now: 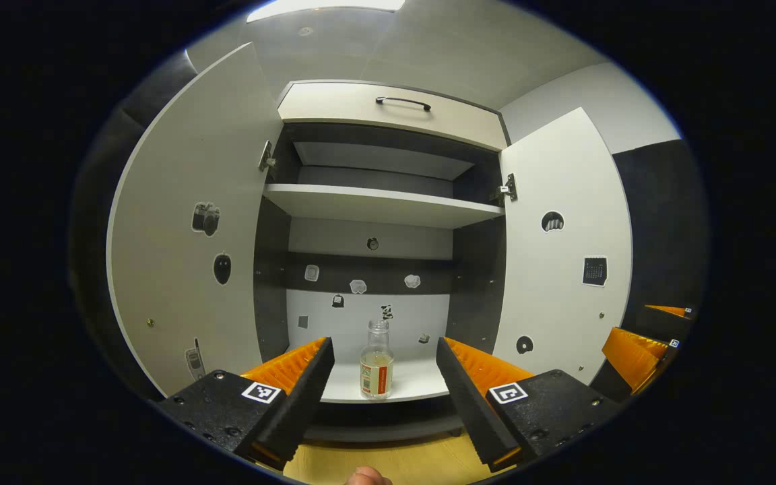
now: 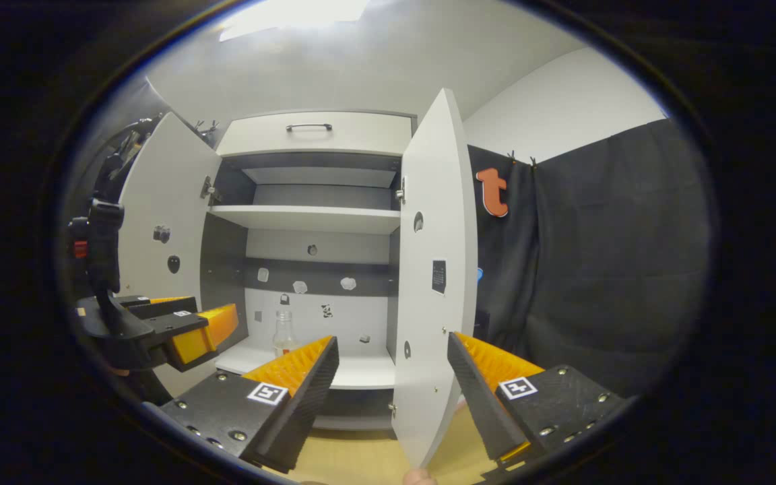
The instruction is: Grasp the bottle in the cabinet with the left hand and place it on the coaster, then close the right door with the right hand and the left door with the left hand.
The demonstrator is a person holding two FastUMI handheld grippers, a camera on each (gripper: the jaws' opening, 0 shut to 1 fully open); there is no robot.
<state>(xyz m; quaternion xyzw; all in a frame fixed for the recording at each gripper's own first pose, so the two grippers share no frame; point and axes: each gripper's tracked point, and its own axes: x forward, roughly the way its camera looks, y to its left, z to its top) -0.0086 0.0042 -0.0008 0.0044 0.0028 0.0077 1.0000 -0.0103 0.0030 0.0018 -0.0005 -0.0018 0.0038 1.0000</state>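
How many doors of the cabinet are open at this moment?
2. The white left door is swung out on the left side, and the white right door is swung out on the right side. No others are visible.

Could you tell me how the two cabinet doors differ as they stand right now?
The left door carries camera and mouse stickers; the right door carries a calendar sticker. In the right gripper view, the right door stands edge-on between the right gripper's open fingers, while the left door shows its broad face beside the left gripper. Both are white and swung open.
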